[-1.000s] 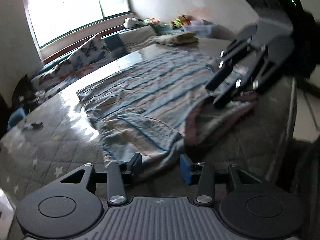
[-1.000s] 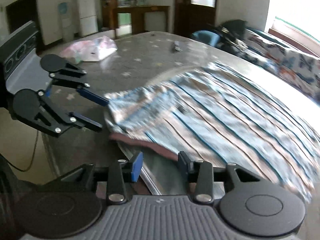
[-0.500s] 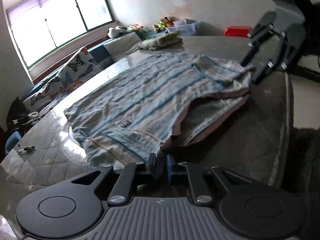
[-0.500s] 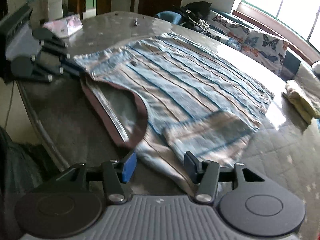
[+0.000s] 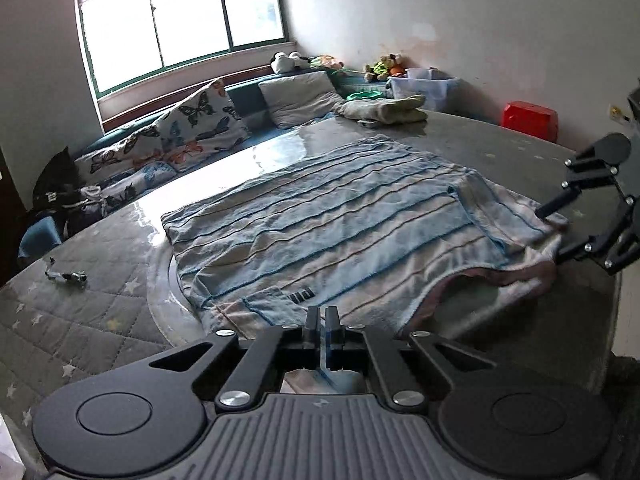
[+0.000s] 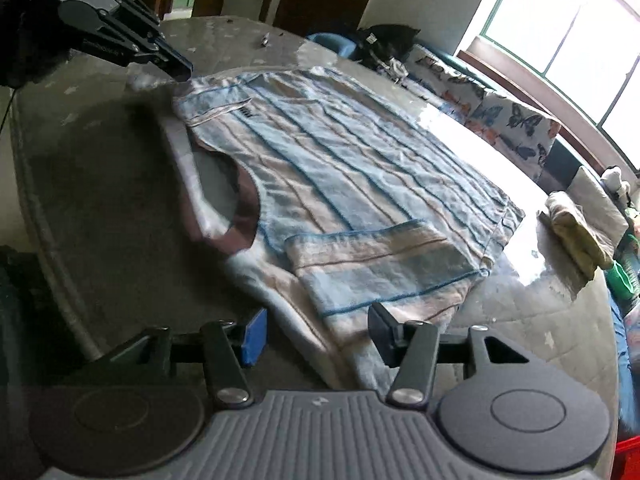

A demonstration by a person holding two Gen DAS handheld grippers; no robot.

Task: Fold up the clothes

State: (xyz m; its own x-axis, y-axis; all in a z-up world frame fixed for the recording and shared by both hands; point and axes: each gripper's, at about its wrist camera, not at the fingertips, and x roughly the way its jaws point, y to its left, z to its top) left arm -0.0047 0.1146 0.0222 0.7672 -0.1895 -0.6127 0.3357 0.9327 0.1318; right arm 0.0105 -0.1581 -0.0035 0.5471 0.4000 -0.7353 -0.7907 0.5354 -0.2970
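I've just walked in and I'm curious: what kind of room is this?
Probably a home living room or bedroom. A window bench holds butterfly-print cushions and stuffed toys, and a striped shirt lies spread on a padded table.

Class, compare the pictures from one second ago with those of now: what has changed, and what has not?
The left gripper, open before, has shut on the striped shirt's near shoulder. The right gripper has moved to the other shoulder, still open, astride it. The shirt now lies flatter. The folded towel stayed put.
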